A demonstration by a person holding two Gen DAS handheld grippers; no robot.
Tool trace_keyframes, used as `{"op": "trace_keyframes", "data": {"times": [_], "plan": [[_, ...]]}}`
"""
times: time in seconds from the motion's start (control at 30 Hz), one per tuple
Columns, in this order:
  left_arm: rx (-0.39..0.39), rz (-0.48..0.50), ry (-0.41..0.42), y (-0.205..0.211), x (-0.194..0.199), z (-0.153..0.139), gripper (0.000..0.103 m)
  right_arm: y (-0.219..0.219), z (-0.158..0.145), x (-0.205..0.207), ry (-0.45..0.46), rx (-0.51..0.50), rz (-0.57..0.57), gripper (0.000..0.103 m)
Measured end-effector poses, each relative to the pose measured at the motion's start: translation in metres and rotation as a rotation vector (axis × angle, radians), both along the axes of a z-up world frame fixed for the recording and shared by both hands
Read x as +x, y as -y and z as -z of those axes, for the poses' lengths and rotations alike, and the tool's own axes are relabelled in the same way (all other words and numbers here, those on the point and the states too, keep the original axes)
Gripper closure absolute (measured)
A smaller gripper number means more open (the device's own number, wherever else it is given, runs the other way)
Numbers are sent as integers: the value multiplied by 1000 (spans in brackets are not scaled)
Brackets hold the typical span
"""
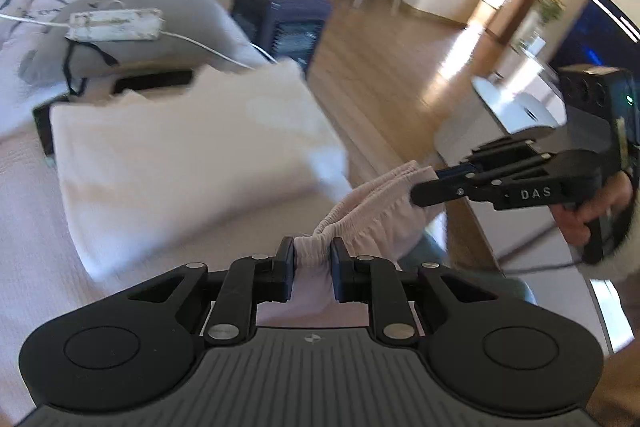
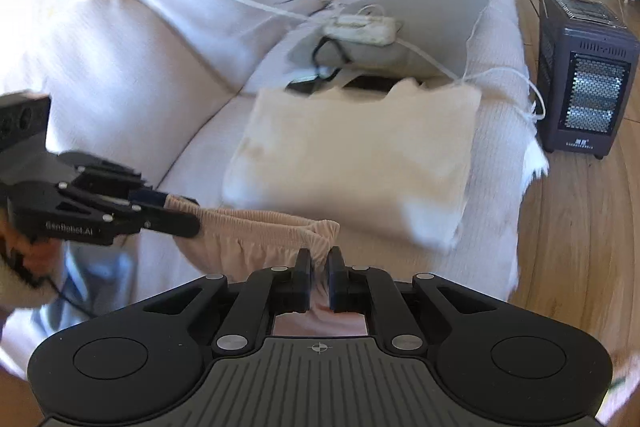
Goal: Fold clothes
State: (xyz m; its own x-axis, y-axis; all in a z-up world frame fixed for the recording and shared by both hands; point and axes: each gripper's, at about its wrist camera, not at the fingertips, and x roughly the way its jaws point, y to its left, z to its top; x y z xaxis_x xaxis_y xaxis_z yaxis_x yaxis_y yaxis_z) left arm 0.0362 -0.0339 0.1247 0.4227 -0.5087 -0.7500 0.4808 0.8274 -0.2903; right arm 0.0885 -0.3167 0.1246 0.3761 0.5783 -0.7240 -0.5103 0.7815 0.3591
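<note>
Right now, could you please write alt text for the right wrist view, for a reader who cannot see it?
The right gripper and the left gripper each pinch the elastic waistband of a pale pink garment above a white sofa. Behind it lies a folded cream cloth; a dark heater stands on the wooden floor.

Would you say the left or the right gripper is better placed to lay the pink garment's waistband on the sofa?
Probably the left gripper: both grip the waistband, but the right gripper hangs past the sofa edge, over the floor.
</note>
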Motion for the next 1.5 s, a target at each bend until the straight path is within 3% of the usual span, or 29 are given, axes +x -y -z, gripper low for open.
{"op": "trace_keyframes", "data": {"times": [0.13, 0.33, 0.43, 0.47, 0.57, 0.6, 0.67, 0.73, 0.9, 1.0, 1.13, 1.27, 1.37, 1.5], "plan": [[38, 36, -13, 9, -51, 22, 86, 9, 19, -50, -46, 4, 0, 94], [112, 3, -111, 14, -85, 94, 84, 3, 90, -80, -168, -91, 27, 94], [151, -26, -168, 11, -93, 124, 79, -1, 117, -88, -218, -146, 29, 91], [164, -35, -179, 10, -94, 129, 71, -2, 124, -89, -233, -164, 29, 88], [180, -46, -194, 3, -100, 132, 67, -6, 126, -92, -236, -216, 15, 86], [186, -45, -191, 0, -103, 130, 66, -6, 124, -92, -227, -221, 13, 82], [202, -46, -188, -5, -108, 125, 52, -1, 117, -94, -212, -234, 22, 70], [219, -62, -178, -15, -114, 120, 49, 9, 113, -100, -196, -233, 49, 62], [147, -189, -159, -41, -104, 105, 37, 40, 108, -102, -194, -167, 155, 54], [118, -218, -136, -35, -89, 102, 28, 52, 105, -94, -203, -130, 210, 48], [104, -228, -123, -21, -66, 111, 27, 49, 106, -76, -195, -109, 228, 44], [116, -211, -155, -7, -47, 134, 27, 39, 115, -57, -192, -112, 232, 42], [120, -205, -182, 0, -40, 145, 27, 33, 122, -46, -197, -114, 207, 32], [117, -187, -223, 7, -39, 159, 25, 28, 131, -36, -211, -134, 203, 28]]}}
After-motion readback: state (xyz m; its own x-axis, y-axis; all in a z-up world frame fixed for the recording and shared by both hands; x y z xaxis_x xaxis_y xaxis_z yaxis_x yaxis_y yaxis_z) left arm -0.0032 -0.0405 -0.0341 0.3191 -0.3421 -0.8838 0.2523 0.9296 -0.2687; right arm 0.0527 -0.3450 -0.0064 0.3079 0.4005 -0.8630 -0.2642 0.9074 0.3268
